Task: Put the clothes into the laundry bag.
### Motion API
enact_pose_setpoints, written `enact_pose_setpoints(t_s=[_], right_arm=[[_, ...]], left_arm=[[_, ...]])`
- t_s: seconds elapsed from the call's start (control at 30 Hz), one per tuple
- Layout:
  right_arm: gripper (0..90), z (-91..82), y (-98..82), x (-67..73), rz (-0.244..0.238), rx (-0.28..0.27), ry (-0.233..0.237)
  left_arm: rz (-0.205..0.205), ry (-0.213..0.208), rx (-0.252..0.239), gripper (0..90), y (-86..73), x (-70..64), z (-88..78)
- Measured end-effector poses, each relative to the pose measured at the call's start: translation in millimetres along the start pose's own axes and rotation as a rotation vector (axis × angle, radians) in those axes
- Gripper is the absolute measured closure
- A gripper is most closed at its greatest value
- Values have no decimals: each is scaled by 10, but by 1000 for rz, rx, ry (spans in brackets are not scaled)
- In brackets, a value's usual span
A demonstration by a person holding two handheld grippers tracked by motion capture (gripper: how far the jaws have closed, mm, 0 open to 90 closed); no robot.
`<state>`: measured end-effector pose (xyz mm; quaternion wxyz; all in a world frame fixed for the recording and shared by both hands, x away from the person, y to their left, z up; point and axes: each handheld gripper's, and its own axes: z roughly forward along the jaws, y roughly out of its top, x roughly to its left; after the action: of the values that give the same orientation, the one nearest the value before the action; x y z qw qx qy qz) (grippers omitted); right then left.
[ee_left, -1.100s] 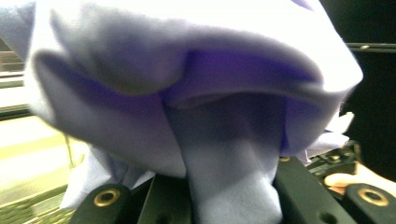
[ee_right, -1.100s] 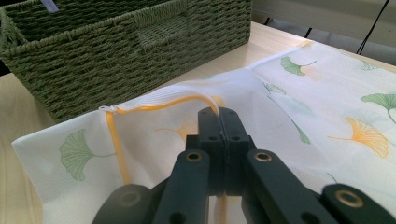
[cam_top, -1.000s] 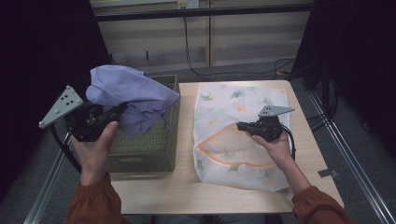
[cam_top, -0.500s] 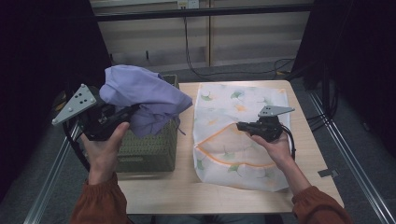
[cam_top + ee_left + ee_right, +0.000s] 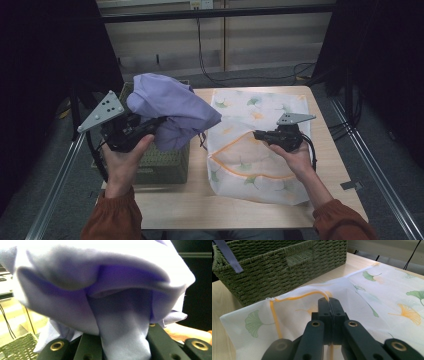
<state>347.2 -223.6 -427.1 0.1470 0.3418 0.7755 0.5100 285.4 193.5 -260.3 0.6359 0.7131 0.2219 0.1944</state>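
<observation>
While my left tool (image 5: 159,121) pinches the one purple cloth (image 5: 172,107) aloft over the single basket (image 5: 165,167), it hangs soft and light; I'd keep hold at that bunched fold. My right tool (image 5: 257,134) is closed on the rim of the one mesh bag (image 5: 260,177) at three o'clock on the tabletop (image 5: 200,205).

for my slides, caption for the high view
Left tool lifts purple cloth over basket; right tool pinches mesh bag open.
</observation>
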Motion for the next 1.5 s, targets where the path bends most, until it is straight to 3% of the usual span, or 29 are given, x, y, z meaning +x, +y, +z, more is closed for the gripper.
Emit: enact_pose_setpoints(t_s=[0.93,1.1,1.5], right_arm=[[900,-2,10,-5,5,-8,7],[900,-5,15,-7,8,-9,8],[900,-13,32,-16,16,-16,13]], left_arm=[[18,-141,123,791,-123,-340,619],[0,-184,102,791,-119,-397,712],[-6,-240,118,791,-190,-555,898]])
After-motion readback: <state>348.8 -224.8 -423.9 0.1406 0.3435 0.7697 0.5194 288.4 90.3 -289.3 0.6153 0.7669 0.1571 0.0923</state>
